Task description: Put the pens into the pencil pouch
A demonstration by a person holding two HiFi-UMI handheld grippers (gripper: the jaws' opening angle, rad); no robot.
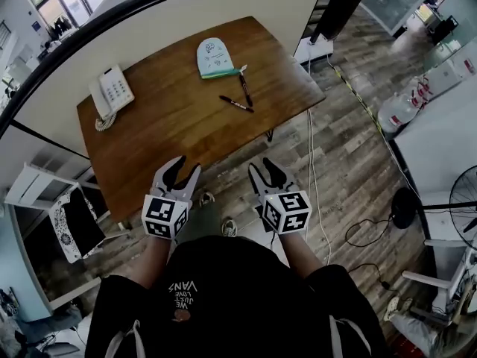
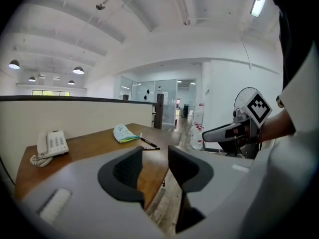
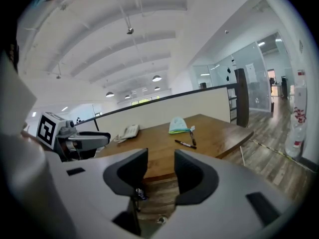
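A light blue pencil pouch [image 1: 214,57] lies at the far side of the wooden table [image 1: 164,133]. Two dark pens sit just right of it: one [image 1: 244,88] touching the pouch's corner, the other [image 1: 236,104] a little nearer to me. Both grippers hang off the table's near edge, well short of the pens. My left gripper [image 1: 181,171] is open with nothing between its jaws. My right gripper [image 1: 264,168] is open and empty too. The pouch [image 2: 124,133] and pens [image 2: 149,144] show beyond the left jaws, and the pouch [image 3: 179,125] and pens [image 3: 186,142] beyond the right jaws.
A white desk telephone [image 1: 110,93] with a coiled cord sits at the table's left end. A low partition wall [image 1: 171,21] runs behind the table. Cables [image 1: 317,177] trail over the wooden floor to the right, and a white shelf unit [image 1: 45,207] stands at the left.
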